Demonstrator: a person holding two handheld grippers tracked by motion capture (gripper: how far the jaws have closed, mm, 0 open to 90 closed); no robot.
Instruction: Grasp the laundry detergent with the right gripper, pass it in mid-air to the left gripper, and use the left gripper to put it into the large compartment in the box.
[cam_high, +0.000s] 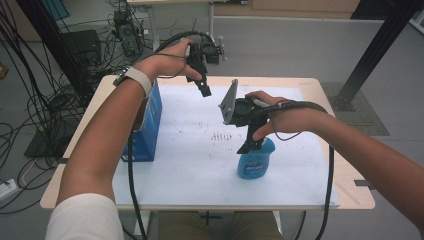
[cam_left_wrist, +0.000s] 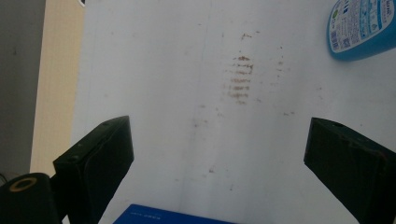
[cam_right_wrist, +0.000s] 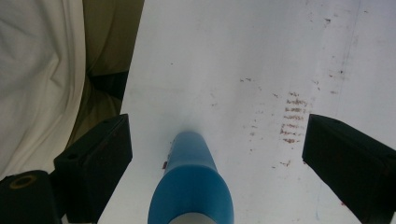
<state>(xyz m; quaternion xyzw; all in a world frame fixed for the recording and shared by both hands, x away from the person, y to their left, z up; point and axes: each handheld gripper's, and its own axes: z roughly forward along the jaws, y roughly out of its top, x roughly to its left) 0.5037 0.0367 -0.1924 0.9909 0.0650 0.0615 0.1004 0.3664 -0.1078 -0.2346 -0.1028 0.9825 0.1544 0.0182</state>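
Observation:
A blue bottle (cam_high: 255, 162) with a printed label stands on the white sheet (cam_high: 190, 170), right of centre. My right gripper (cam_high: 249, 144) hangs just over its top, jaws pointing down. In the right gripper view the bottle (cam_right_wrist: 189, 186) rises between the wide-apart jaws of the right gripper (cam_right_wrist: 217, 158) and neither pad touches it. My left gripper (cam_high: 204, 90) is held high over the sheet's far edge, open and holding nothing. From the left gripper (cam_left_wrist: 217, 158) I look down on brown smears (cam_left_wrist: 240, 79), with the bottle (cam_left_wrist: 362, 28) at upper right.
A blue box (cam_high: 150, 125) stands on edge at the sheet's left side, under the left forearm; its top (cam_left_wrist: 163, 218) is also seen. The wooden table (cam_high: 350, 190) rims the sheet. Cables (cam_high: 30, 115) and black frame posts (cam_high: 375, 50) stand around the table.

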